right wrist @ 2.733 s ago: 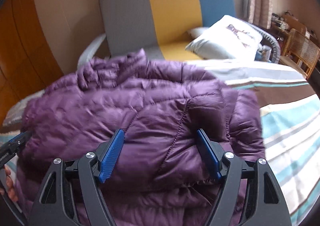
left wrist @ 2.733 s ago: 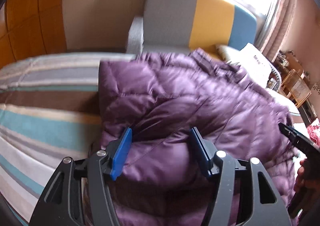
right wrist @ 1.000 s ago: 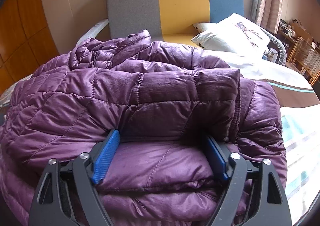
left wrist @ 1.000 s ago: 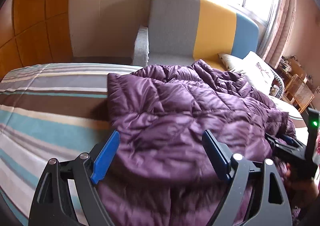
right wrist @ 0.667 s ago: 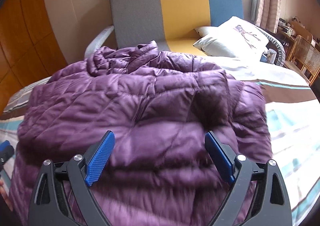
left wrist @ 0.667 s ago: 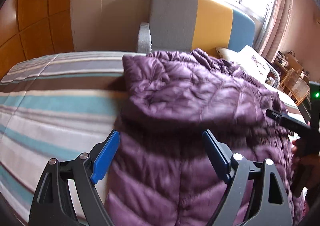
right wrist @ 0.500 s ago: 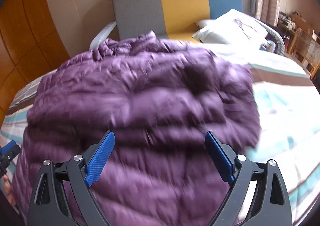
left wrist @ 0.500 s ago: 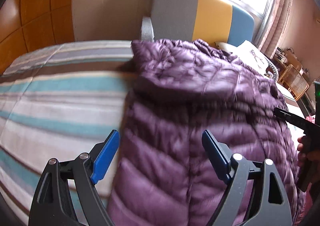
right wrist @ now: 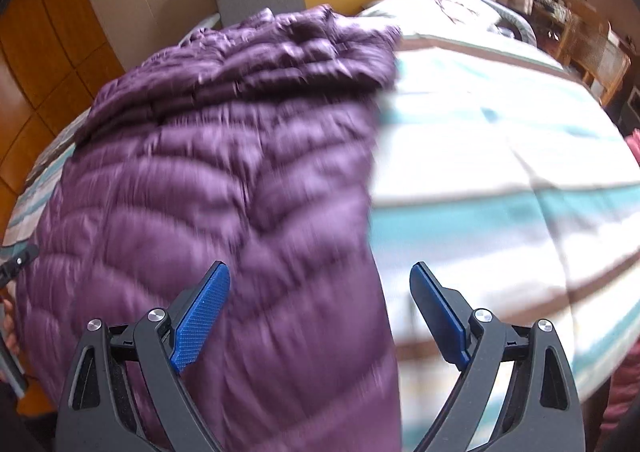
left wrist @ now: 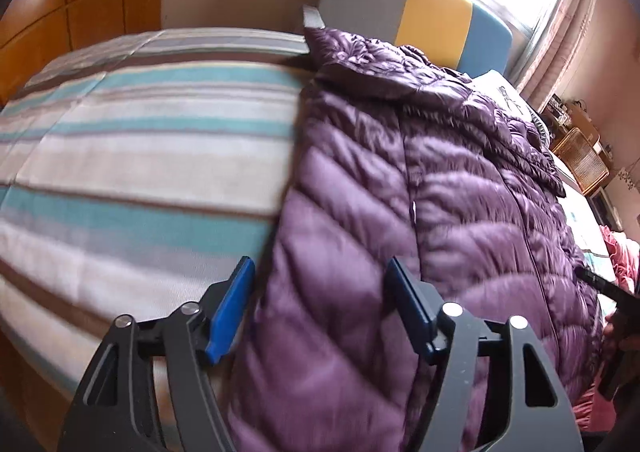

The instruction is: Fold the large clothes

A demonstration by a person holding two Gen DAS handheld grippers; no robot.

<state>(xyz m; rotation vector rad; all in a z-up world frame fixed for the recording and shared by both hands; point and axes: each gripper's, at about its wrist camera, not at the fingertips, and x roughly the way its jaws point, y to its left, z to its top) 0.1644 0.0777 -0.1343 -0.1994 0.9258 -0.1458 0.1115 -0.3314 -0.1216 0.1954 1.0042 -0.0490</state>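
Note:
A large purple quilted down jacket [left wrist: 420,191] lies on the striped bed, its near hem hanging over the front edge. It also shows in the right wrist view [right wrist: 240,171]. My left gripper [left wrist: 320,308] is open over the jacket's left edge near the hem. My right gripper [right wrist: 320,308] is open over the jacket's right edge, one finger over the jacket and one over the bedspread. Neither holds anything. The right gripper's tip shows in the left wrist view [left wrist: 600,284], and the left gripper's tip shows at the left edge of the right wrist view [right wrist: 18,264].
The bed has a bedspread [left wrist: 140,151] with teal, white and brown stripes. A grey, yellow and blue chair [left wrist: 408,11] stands behind the bed. A white pillow [right wrist: 448,3] lies at the far end. Wicker furniture [right wrist: 600,47] stands at the right. Pink cloth [left wrist: 624,252] lies at the right.
Both grippers have pulled back toward the front edge of the bed. The jacket now lies stretched out longer toward me, with its lower part showing. Both grippers stay open.

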